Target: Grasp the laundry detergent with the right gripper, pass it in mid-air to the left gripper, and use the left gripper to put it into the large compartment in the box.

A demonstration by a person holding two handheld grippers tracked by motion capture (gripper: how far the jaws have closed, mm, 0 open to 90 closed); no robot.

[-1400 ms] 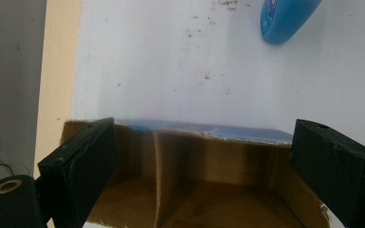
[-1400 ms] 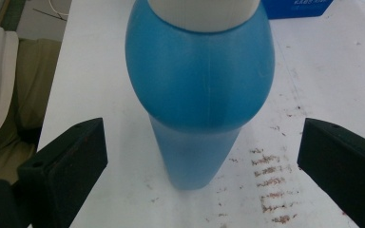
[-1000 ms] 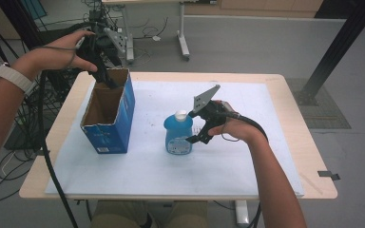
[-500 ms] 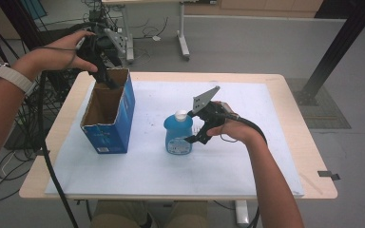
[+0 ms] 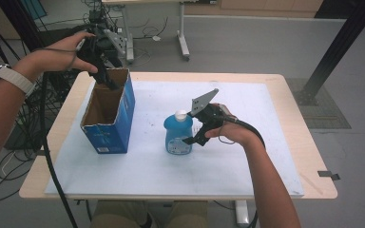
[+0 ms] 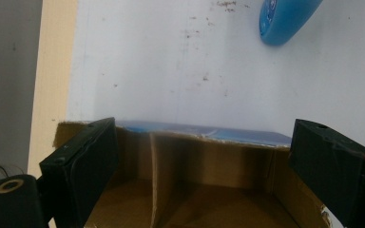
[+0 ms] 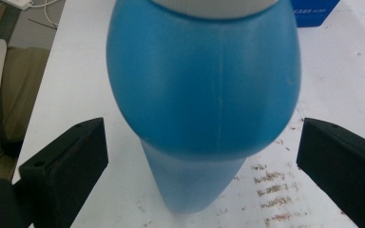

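Note:
A blue cardboard box (image 5: pixel 105 135) stands open-topped on the left of the white mat (image 5: pixel 228 161). My left gripper (image 5: pixel 108 81) hangs over the box's far rim, pointing down into it. In the left gripper view its jaws stand wide open (image 6: pixel 209 180) over the brown inside of the box (image 6: pixel 209 199), gripping nothing. A blue bottle (image 5: pixel 177 135) with a white cap stands upright mid-table. My right gripper (image 5: pixel 193 133) sits level at the bottle's right side. In the right gripper view the bottle (image 7: pixel 204 85) is between the open jaws (image 7: pixel 202 166), with a gap on each side.
The mat covers most of a wooden table (image 5: pixel 294 95). Cables (image 5: pixel 43 142) hang off the table's left edge. A black post (image 5: pixel 337 52) rises from the floor at the right and table legs (image 5: pixel 183 33) stand behind. Bare mat lies right of the bottle.

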